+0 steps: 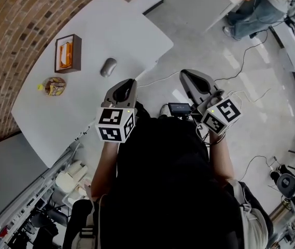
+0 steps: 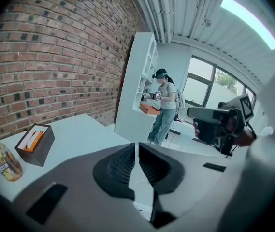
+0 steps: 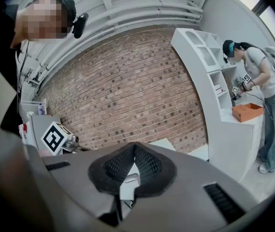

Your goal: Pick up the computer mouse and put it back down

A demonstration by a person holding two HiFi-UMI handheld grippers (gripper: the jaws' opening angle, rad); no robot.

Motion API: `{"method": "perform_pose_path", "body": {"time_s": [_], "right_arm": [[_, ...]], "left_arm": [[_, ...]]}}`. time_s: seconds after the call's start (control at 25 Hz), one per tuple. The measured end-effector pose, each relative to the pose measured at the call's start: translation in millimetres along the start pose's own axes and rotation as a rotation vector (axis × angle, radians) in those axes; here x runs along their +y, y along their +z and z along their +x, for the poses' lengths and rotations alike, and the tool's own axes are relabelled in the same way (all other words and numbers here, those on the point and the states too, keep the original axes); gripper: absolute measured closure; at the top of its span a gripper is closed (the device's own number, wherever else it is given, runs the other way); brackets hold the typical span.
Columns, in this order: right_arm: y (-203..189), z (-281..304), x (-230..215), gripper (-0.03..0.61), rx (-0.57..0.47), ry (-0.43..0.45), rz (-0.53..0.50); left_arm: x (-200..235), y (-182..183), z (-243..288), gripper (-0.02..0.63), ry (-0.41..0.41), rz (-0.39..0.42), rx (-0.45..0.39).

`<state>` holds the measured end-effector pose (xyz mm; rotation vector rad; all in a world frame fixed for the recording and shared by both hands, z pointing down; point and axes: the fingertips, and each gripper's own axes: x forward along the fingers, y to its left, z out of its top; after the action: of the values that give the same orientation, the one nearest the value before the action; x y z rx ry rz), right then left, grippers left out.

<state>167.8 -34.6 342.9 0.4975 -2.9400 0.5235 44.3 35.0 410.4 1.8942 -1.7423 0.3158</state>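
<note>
Jaws of the left gripper [image 2: 136,148] are seen closed tip to tip, with nothing between them; those of the right gripper [image 3: 135,148] are likewise shut and empty. The computer mouse [image 1: 108,67] is seen resting on the tabletop [image 1: 111,30], near the edge facing the person. It is placed ahead and slightly left of the left gripper, its long axis running roughly toward those jaws. The right gripper is held farther off.
</note>
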Motion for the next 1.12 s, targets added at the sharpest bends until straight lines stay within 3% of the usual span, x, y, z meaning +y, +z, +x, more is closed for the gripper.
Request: {"method": "perform_pose_path", "body": {"time_s": [0.48, 1.12], "right_arm": [[-12.8, -45.4, 8.9, 0.561, 0.006, 0.02, -0.025], [-9.5, -75.0, -2.3, 0.561, -0.014, -0.002, -0.028]], "left_arm": [[-49.0, -2.7, -20.9, 0.598, -0.042, -0.001, -0.059], [-79.1, -5.1, -13.1, 0.598, -0.08, 0.02, -0.049]]}}
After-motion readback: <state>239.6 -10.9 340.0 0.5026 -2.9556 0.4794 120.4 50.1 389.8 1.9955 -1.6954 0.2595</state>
